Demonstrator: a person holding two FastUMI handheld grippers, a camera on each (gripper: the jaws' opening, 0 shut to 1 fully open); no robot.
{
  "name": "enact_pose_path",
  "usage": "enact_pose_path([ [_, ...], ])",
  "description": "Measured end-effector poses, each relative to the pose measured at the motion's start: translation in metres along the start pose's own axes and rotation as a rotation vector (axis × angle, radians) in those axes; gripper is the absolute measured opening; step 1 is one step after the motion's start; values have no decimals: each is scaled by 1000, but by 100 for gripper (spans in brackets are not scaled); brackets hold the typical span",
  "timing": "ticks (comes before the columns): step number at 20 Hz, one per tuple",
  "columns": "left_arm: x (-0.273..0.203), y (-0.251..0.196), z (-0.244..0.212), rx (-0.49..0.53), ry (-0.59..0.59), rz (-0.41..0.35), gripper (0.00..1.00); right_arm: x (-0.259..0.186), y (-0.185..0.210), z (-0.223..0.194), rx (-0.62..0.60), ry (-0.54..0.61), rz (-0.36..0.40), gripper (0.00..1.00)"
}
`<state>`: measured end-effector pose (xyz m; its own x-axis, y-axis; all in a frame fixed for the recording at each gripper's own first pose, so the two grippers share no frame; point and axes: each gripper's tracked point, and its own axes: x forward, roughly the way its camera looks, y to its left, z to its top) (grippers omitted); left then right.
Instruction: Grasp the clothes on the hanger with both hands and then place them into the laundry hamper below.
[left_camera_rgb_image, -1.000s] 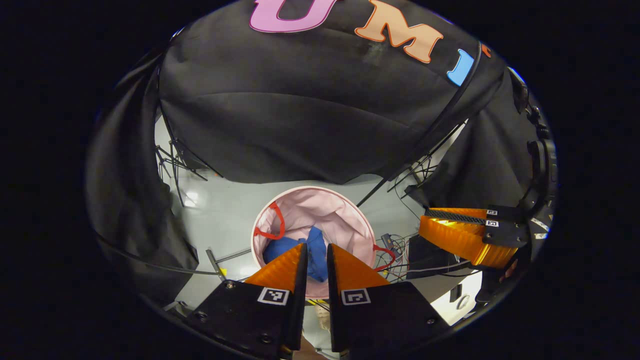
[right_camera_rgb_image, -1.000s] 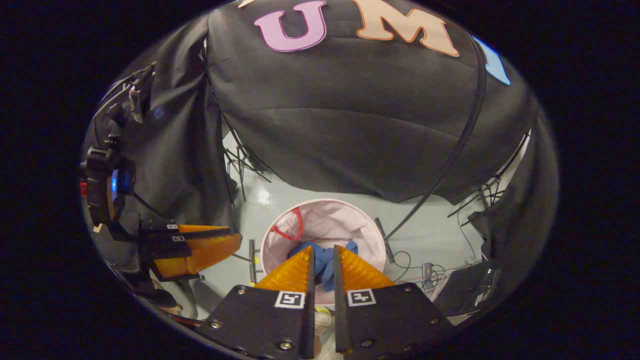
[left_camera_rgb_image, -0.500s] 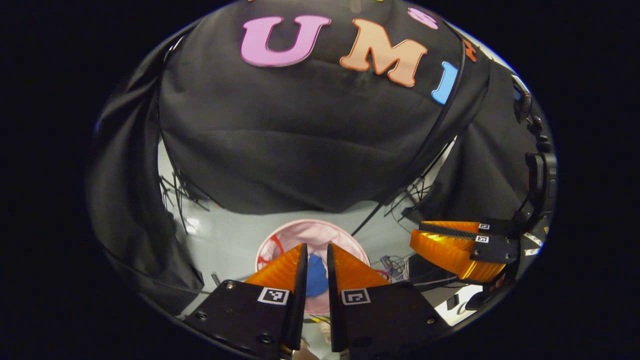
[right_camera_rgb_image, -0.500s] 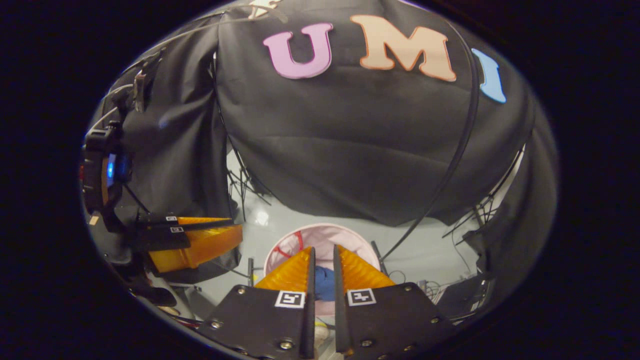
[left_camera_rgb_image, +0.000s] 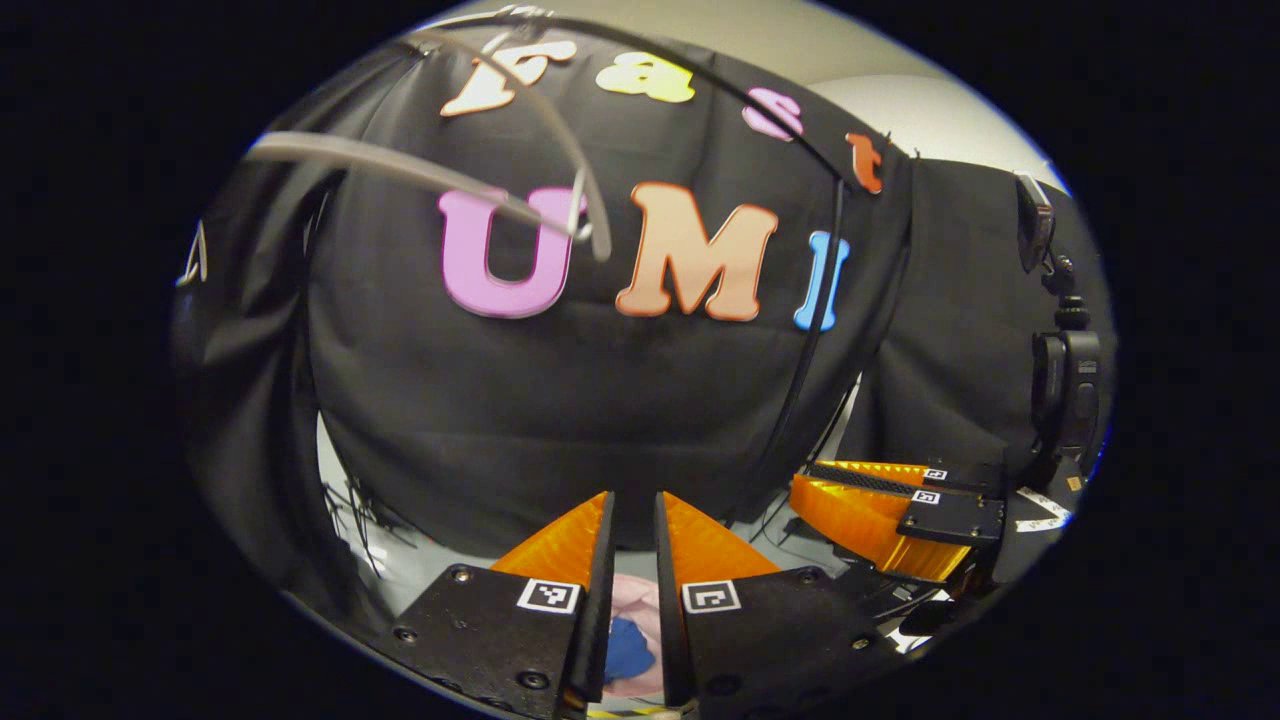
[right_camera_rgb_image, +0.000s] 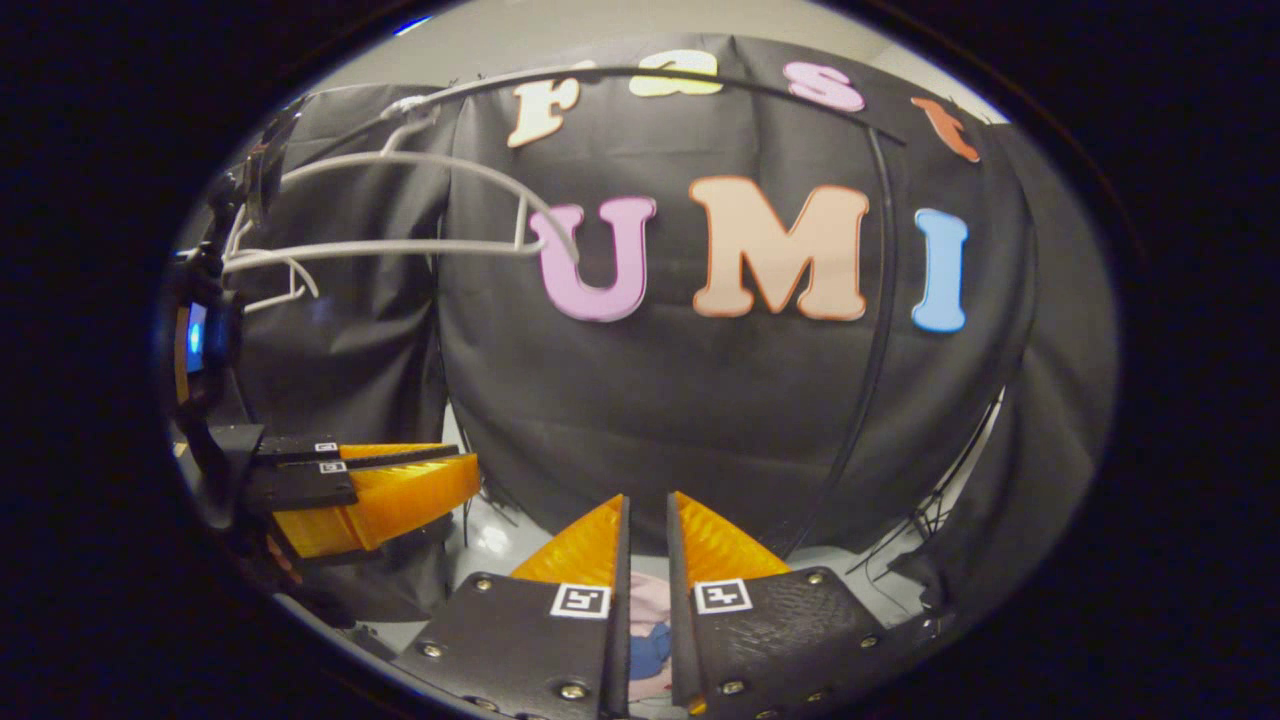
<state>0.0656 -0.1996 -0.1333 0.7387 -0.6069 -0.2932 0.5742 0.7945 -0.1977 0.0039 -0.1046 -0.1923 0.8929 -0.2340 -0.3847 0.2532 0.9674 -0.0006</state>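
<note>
The blue garment (left_camera_rgb_image: 628, 650) lies inside the pink hamper (left_camera_rgb_image: 640, 600), glimpsed low between my left gripper's (left_camera_rgb_image: 635, 500) fingers. That gripper is shut with nothing in it and points at the black wall. The bare grey hanger (left_camera_rgb_image: 450, 180) hangs at the upper left. My right gripper (left_camera_rgb_image: 803, 485) floats to the right, shut and empty. In the right gripper view, the right gripper (right_camera_rgb_image: 645, 502) sits above the hamper (right_camera_rgb_image: 650, 595) and the blue garment (right_camera_rgb_image: 650, 645). The left gripper (right_camera_rgb_image: 472, 470) is at the left, below the hanger (right_camera_rgb_image: 400, 245).
A thin black pole (left_camera_rgb_image: 815, 330) runs down the cloth wall. Stand legs and cables (left_camera_rgb_image: 350, 500) rest on the pale floor at the lower left. The same pole (right_camera_rgb_image: 880, 330) crosses the wall in the right gripper view.
Both grippers have risen and tipped upward. The hamper and blue garment slid to the bottom edge of each view, and the bare hanger came into sight at the top.
</note>
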Motion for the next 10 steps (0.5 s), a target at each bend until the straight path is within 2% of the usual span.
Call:
enact_pose_path([
  [4, -18, -13, 62, 47, -141, -9, 23, -25, -6, 56, -6, -129, -22, 16],
  [5, -22, -15, 75, 61, -169, -6, 23, -30, -8, 67, -5, -155, -25, 24],
  [6, -29, -16, 85, 71, -197, 1, 23, -37, -8, 80, -1, -180, -26, 16],
  [7, -39, -19, 92, 81, -225, -1, 23, -43, -7, 87, 2, -204, -25, 17],
  [8, -48, -23, 99, 89, -245, -7, 27, -49, -7, 95, 4, -225, -28, 19],
  [9, -53, -25, 105, 94, -261, -10, 31, -54, -6, 102, 3, -239, -31, 14],
  [10, -56, -30, 110, 98, -276, -14, 36, -59, -6, 108, 3, -256, -35, 23],
])
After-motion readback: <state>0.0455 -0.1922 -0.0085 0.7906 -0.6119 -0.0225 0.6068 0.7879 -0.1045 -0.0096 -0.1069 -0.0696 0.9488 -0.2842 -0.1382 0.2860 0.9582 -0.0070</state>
